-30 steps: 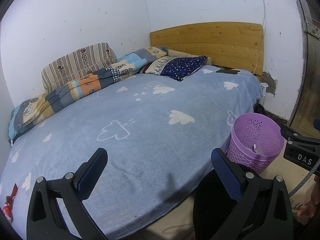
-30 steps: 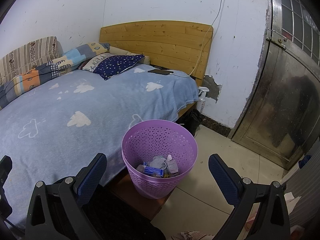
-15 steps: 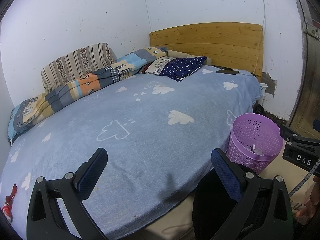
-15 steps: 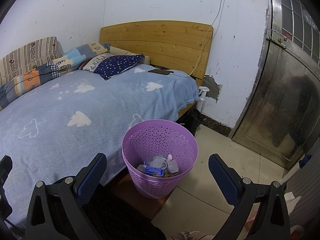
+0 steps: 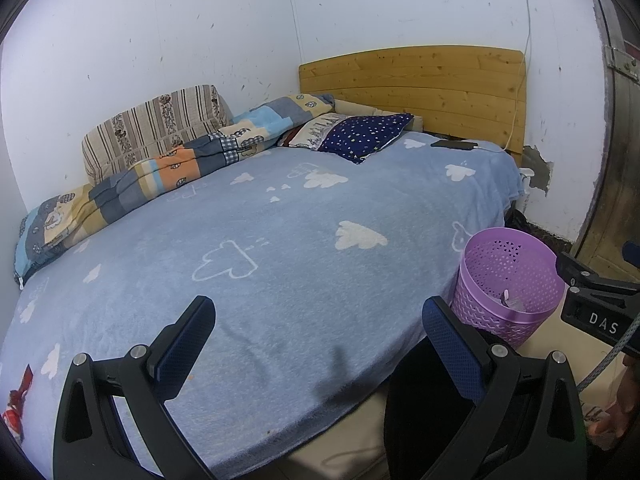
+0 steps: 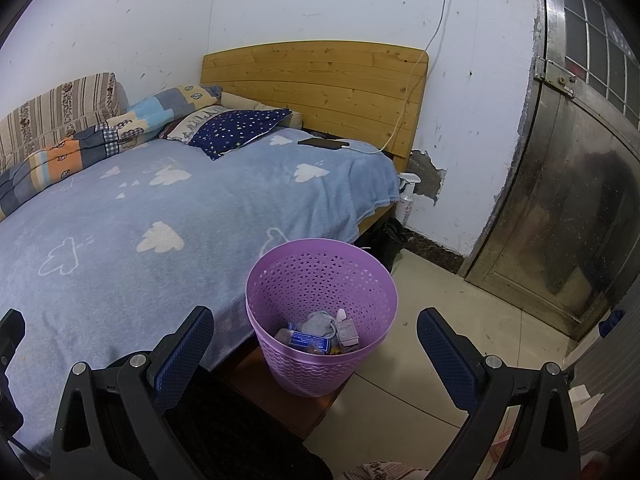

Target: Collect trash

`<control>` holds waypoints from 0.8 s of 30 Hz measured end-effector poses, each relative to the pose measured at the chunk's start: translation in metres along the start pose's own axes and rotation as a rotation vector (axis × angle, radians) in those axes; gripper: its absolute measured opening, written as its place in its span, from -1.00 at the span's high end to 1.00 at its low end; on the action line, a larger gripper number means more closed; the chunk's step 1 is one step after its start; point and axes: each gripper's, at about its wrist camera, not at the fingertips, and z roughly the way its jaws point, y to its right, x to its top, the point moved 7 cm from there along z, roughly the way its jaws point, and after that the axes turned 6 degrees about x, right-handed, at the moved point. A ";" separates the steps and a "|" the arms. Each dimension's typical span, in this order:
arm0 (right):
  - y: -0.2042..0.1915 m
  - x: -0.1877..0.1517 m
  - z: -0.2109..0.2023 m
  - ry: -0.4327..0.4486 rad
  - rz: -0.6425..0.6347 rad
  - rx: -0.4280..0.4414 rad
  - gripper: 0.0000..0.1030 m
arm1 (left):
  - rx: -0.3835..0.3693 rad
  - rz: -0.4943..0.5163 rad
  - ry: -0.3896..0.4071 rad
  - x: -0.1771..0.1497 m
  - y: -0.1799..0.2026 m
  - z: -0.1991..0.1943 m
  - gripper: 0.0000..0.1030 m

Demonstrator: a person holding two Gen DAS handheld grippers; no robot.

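A purple perforated waste basket [image 6: 304, 280] stands on the floor beside the bed and holds several pieces of trash [image 6: 316, 334]: a blue packet, a grey wad and a small carton. It also shows at the right of the left wrist view [image 5: 484, 280]. My right gripper [image 6: 314, 342] is open and empty, above and in front of the basket. My left gripper [image 5: 318, 342] is open and empty over the near edge of the blue cloud-print blanket [image 5: 280, 240]. A small red and white scrap [image 5: 16, 404] lies at the blanket's far left edge.
The bed has a wooden headboard [image 6: 316, 80], pillows [image 6: 236, 124] and a folded quilt [image 5: 160, 168] along the wall. A phone on a charging cable [image 6: 324, 144] lies near the headboard. A spray bottle [image 6: 406, 200] stands by the wall. A metal door [image 6: 560, 200] is at right.
The left wrist view has shifted very slightly. Both grippers stay open and nearly still.
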 end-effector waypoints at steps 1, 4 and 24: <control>-0.001 0.000 0.000 0.000 -0.001 0.001 -0.98 | -0.004 -0.005 -0.004 0.000 0.000 0.001 -1.00; -0.006 0.000 0.002 0.001 -0.010 0.007 -0.98 | -0.022 -0.034 -0.031 0.000 -0.002 0.004 -1.00; -0.308 0.027 0.081 -0.093 -0.458 0.483 -0.98 | 0.428 -0.596 -0.418 -0.090 -0.238 0.080 -0.99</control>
